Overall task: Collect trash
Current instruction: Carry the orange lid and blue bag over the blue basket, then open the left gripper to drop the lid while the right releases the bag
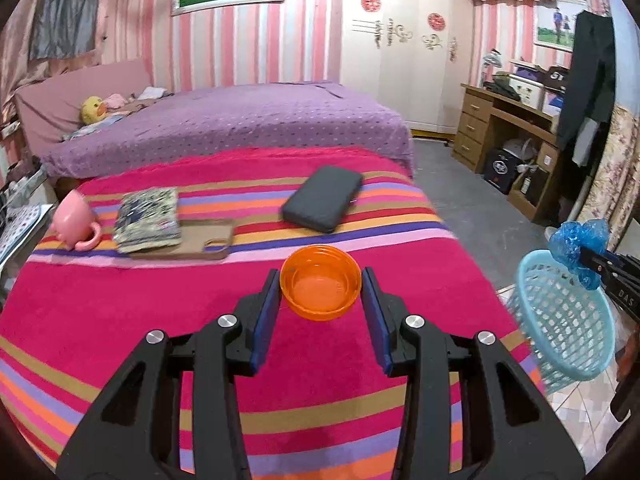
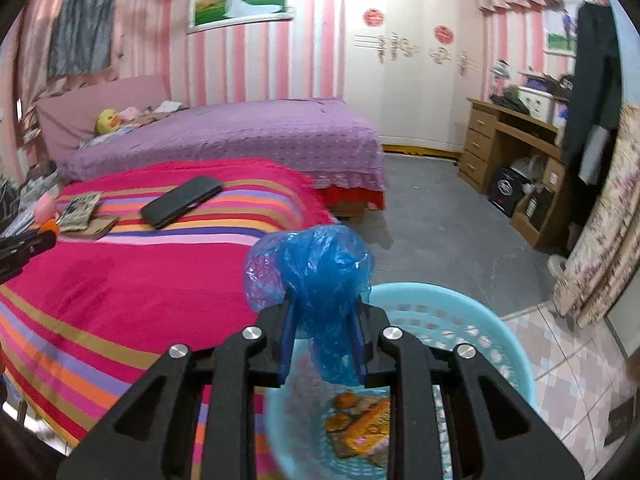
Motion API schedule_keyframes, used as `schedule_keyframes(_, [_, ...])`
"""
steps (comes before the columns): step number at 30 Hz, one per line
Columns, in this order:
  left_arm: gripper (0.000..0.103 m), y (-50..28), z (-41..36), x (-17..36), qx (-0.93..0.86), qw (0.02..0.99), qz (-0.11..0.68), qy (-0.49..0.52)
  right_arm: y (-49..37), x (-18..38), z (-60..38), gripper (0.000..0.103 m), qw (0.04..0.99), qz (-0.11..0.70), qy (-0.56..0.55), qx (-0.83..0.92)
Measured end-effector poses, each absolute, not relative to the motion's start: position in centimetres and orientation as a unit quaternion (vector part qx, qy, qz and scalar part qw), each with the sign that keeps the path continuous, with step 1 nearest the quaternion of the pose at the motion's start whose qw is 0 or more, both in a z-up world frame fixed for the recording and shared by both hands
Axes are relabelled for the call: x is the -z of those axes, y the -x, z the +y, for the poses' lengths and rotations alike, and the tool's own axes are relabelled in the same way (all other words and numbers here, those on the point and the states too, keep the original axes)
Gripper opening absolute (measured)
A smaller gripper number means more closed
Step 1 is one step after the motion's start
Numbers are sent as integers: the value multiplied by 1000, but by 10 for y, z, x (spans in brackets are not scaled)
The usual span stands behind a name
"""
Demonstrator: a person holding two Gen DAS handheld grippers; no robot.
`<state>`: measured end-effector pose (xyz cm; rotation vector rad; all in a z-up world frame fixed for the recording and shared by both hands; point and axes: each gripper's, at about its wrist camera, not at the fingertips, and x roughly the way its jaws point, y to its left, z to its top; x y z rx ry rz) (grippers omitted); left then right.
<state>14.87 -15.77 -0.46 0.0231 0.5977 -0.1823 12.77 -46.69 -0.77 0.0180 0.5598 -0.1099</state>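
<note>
My left gripper (image 1: pixel 320 280) is shut on a small orange plastic bowl (image 1: pixel 320 288), its blue pads against both sides, above the striped pink blanket (image 1: pixel 120 320). My right gripper (image 2: pixel 325 308) is shut on a crumpled blue plastic bag (image 2: pixel 312 268) and holds it over the light blue mesh basket (image 2: pixel 460 320), which stands on the floor beside the bed. Orange wrappers (image 2: pixel 364 424) lie in the basket's bottom. In the left wrist view the bag (image 1: pixel 578 240) and basket (image 1: pixel 568 320) show at the right.
On the blanket lie a dark grey case (image 1: pixel 322 198), a patterned packet (image 1: pixel 148 218) on brown cardboard (image 1: pixel 200 240), and a pink mug (image 1: pixel 74 220). A purple bed (image 1: pixel 240 120), white wardrobe (image 1: pixel 404 48) and wooden desk (image 1: pixel 508 136) stand beyond.
</note>
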Motion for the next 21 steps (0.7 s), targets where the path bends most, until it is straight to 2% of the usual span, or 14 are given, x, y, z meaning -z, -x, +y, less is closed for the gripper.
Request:
schedule_keyframes(11, [39, -152, -270, 27, 165, 941, 295, -21, -117, 26, -532, 24, 948, 293, -4, 124])
schedule_keyframes(21, [39, -140, -379, 44, 246, 917, 310, -45, -95, 37, -585, 24, 940, 291, -55, 170])
